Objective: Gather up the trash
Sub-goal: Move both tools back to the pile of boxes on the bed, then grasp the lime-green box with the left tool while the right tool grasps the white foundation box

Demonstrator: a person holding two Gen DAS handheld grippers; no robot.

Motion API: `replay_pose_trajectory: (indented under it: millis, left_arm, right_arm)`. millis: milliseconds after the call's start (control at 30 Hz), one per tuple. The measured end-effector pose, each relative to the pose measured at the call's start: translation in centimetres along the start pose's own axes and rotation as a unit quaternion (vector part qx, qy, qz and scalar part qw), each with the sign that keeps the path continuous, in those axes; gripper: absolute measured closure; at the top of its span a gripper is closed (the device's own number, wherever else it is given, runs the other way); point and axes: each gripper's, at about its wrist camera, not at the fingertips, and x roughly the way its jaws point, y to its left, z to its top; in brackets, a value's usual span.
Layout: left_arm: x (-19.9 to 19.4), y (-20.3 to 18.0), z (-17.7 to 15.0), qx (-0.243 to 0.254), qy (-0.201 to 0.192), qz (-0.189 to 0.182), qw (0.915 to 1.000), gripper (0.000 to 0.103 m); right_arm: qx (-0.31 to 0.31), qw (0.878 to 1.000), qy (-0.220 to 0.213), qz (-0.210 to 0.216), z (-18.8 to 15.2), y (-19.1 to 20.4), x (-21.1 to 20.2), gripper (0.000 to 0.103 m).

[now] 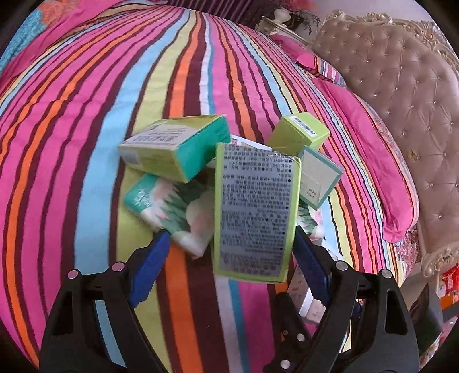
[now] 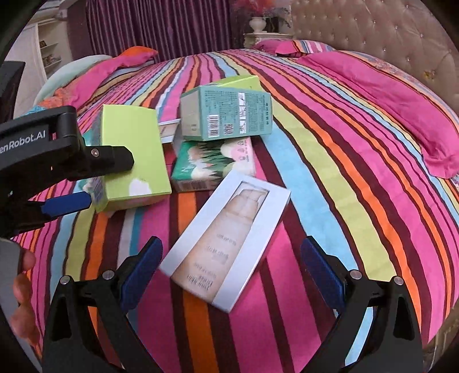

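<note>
Several empty cartons lie piled on a striped bedspread (image 1: 71, 143). My left gripper (image 1: 229, 238) is open around a lime green box with grey printed text (image 1: 252, 212); the box stands between the fingers, and contact cannot be told. Behind it lie a teal and green carton (image 1: 175, 146), a tissue pack (image 1: 175, 212), a small lime box (image 1: 298, 132) and a teal-edged box (image 1: 318, 175). My right gripper (image 2: 229, 246) is open just above a white windowed box (image 2: 226, 238). The left gripper (image 2: 66, 183) and lime box (image 2: 132, 155) show at left in the right wrist view.
Pink pillows (image 1: 370, 149) and a tufted beige headboard (image 1: 401, 86) run along the right. A teal barcode carton (image 2: 226, 114) rests on the tissue pack (image 2: 212, 163). Purple curtains (image 2: 160, 25) and a white nightstand (image 2: 264, 37) stand behind the bed.
</note>
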Motion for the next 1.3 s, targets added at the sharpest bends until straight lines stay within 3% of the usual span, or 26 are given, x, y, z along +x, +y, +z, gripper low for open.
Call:
replay_pose_trajectory:
  millis: [167, 400, 433, 500, 533, 567, 633, 733, 1000, 1300]
  left_arm:
    - [0.6, -0.7, 0.1, -0.011, 0.001, 0.012, 0.9999, 0.020]
    - [1.7, -2.0, 0.3, 0.000, 0.001, 0.041, 0.9992, 0.022]
    - [1.7, -2.2, 0.3, 0.004, -0.001, 0.044, 0.9990, 0.027]
    - [1.8, -2.5, 0.2, 0.005, 0.001, 0.023, 0.9997, 0.048]
    - [1.8, -2.6, 0.1, 0.006, 0.003, 0.016, 0.9998, 0.051]
    - [1.8, -2.9, 0.1, 0.011, 0.002, 0.022, 0.9997, 0.051]
    - [1.8, -3.2, 0.0, 0.017, 0.001, 0.025, 0.9995, 0.052]
    - [1.6, -3.2, -0.5, 0.016, 0.001, 0.015, 0.9998, 0.053]
    - [-1.2, -2.9, -2.4, 0.030, -0.019, 0.012, 0.9993, 0.053]
    - [-5.0, -1.6, -6.4, 0.041, -0.022, 0.022, 0.9987, 0.053]
  right_arm:
    - [0.001, 1.000, 0.011, -0.028, 0.4, -0.8, 1.3, 0.010]
    - [-0.005, 1.000, 0.008, -0.029, 0.6, -1.3, 1.5, 0.011]
    - [-0.005, 1.000, 0.008, -0.027, 0.6, -1.3, 1.5, 0.012]
    - [-0.006, 1.000, 0.009, -0.023, 0.5, -1.5, 1.5, 0.014]
    - [-0.009, 1.000, 0.009, -0.023, 0.5, -1.6, 1.5, 0.019]
    - [-0.011, 1.000, 0.008, -0.023, 0.6, -1.7, 1.5, 0.022]
    - [-0.018, 1.000, 0.005, -0.016, 0.5, -1.6, 1.1, 0.038]
    - [-0.017, 1.000, 0.007, 0.000, 0.5, -2.1, 0.7, 0.043]
    - [-0.010, 1.000, -0.007, 0.027, 0.7, -3.7, -1.8, 0.046]
    - [-0.012, 1.000, 0.000, 0.026, -1.1, -4.4, -4.2, 0.046]
